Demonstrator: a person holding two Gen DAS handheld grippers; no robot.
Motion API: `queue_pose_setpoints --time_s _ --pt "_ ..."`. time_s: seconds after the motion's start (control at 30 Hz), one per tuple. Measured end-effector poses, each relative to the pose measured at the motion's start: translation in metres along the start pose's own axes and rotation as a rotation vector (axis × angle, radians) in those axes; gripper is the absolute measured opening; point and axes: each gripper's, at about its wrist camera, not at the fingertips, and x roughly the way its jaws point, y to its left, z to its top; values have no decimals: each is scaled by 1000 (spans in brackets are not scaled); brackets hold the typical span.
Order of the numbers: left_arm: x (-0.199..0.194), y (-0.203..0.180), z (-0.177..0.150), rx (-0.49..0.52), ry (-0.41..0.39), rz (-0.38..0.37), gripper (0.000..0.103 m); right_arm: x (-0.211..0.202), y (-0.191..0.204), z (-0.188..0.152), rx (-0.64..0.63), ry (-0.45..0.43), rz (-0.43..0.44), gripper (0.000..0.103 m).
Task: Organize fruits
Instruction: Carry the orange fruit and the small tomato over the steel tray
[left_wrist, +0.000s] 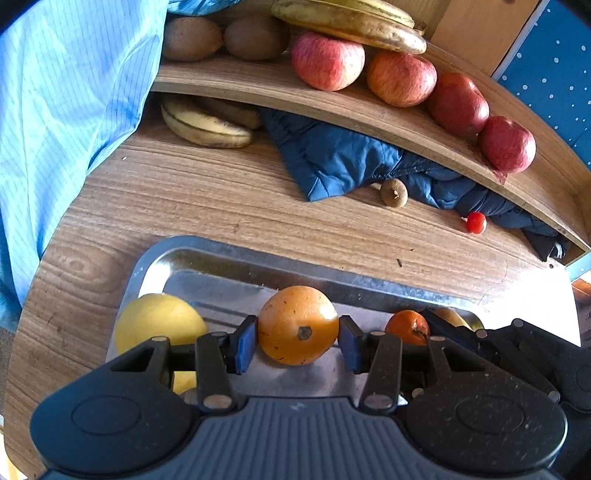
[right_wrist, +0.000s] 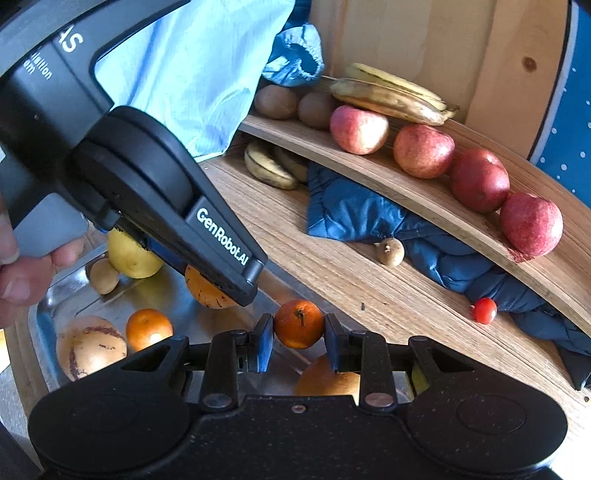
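Now | left claw (left_wrist: 298, 339) grasping orange (left_wrist: 297, 325) | right claw (right_wrist: 299, 341) grasping tangerine (right_wrist: 299, 328)

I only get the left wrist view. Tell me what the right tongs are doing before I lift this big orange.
Observer: The right tongs flank the small orange mandarin, with a pad touching each side of it.
Operator: Report what else sits in the tray on my blind side.
Observer: A second small orange fruit lies in the shiny metal tray, beside a large tan round fruit with brown streaks.
Operator: Check past the yellow fruit.
Observer: A small brown potato-like fruit rests against the round yellow fruit.
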Motion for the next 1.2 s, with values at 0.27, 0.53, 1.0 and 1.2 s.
queue_pose_setpoints --time_s 0.27,0.53,1.0,1.2 --pt "-1 5 -4 15 15 13 51 0 11 -1 -22 25 11 31" --pt "-6 5 -5 49 39 4 51 -2 17 -5 18 64 -10 31" --pt "-29 3 -8 124 5 -41 58 -22 31 -17 131 113 -75 33" --pt "-44 6 -15 152 -29 -66 74 -40 39 -21 190 101 -124 47"
